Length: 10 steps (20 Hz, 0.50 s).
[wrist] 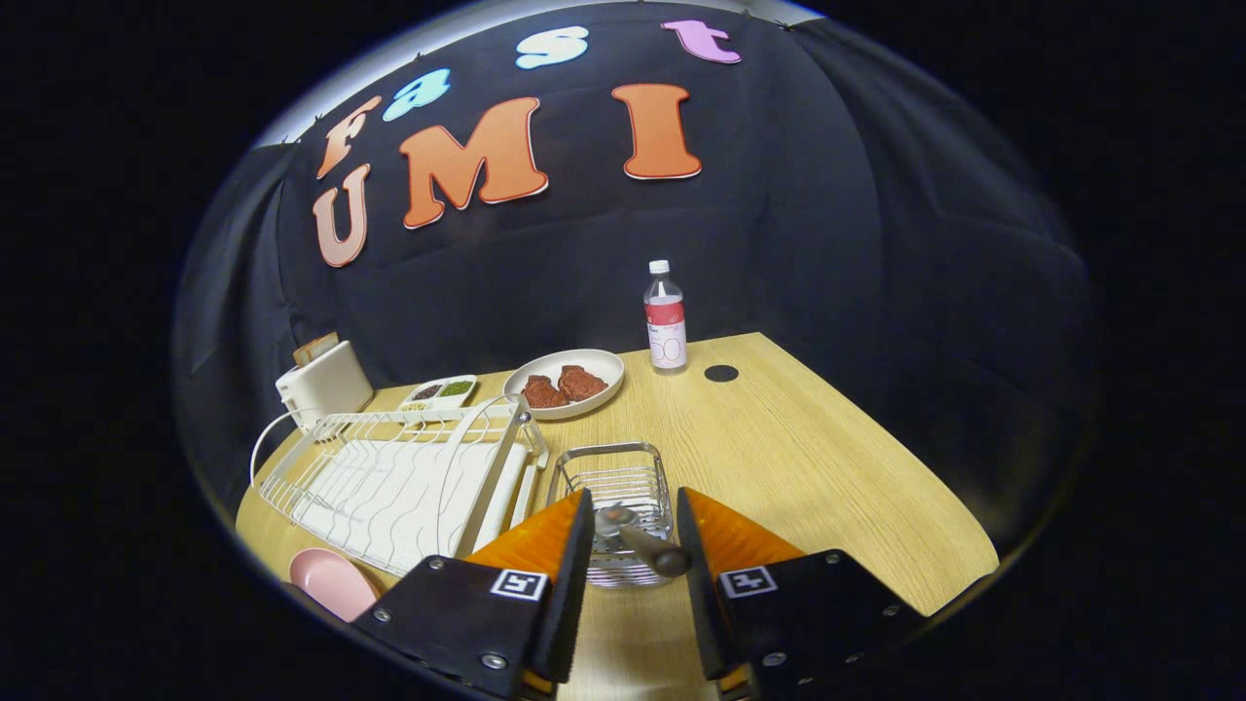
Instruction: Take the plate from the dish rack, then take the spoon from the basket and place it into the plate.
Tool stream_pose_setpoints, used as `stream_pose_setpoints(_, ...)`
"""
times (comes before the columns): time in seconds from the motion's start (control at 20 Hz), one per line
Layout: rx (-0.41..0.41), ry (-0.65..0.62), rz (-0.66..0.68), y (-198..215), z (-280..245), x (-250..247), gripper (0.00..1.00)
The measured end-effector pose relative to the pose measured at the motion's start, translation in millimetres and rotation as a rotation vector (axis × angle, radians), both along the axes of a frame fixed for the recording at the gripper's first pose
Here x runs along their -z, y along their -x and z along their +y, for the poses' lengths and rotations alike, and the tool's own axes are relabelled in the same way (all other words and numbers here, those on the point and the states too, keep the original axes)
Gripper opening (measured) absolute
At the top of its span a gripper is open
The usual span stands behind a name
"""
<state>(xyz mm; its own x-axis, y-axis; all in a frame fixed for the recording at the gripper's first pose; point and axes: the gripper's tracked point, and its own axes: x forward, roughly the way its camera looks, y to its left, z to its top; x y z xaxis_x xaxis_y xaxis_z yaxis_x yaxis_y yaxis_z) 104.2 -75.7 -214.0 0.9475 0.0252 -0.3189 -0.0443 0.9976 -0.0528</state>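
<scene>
Two fingers of the gripper [635, 531] are standing apart over the wire basket [613, 482], and the spoon [638, 540] is lying between them, its bowl pointing to 11 o'clock and its dark handle reaching to 4 o'clock, close to the right finger. Whether the handle is already touching that finger, I cannot tell; the left finger is clearly not pressing on it, so the claw is holding nothing.

The danger I am seeing is this: the spoon is lying slanted across the gap, so if the fingers are closing now, they may be catching only the handle end, and the spoon could be turning or slipping back into the basket. The basket's wire wall is also very near the fingertips and may be getting pinched together with the spoon.

The pink plate [334, 581] is already lying on the wooden table [827, 467], at about 8 o'clock from the claw, beside the near corner of the white dish rack [399, 477]. The way to it is passing over that corner, so a low carry could be hitting the rack.
</scene>
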Motion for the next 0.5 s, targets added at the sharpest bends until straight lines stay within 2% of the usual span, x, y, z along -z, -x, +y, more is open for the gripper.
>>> stream_pose_setpoints(0.15,-0.003,-0.010,-0.009,-0.4,6.4,-2.4,0.32)
stream_pose_setpoints(0.2,-0.013,-0.013,-0.005,-0.1,9.0,-2.3,0.22)
stream_pose_setpoints(0.3,-0.023,-0.002,0.001,0.5,14.1,-1.8,0.16)
stream_pose_setpoints(0.5,-0.024,0.042,-0.017,-0.1,20.8,-10.8,0.10)
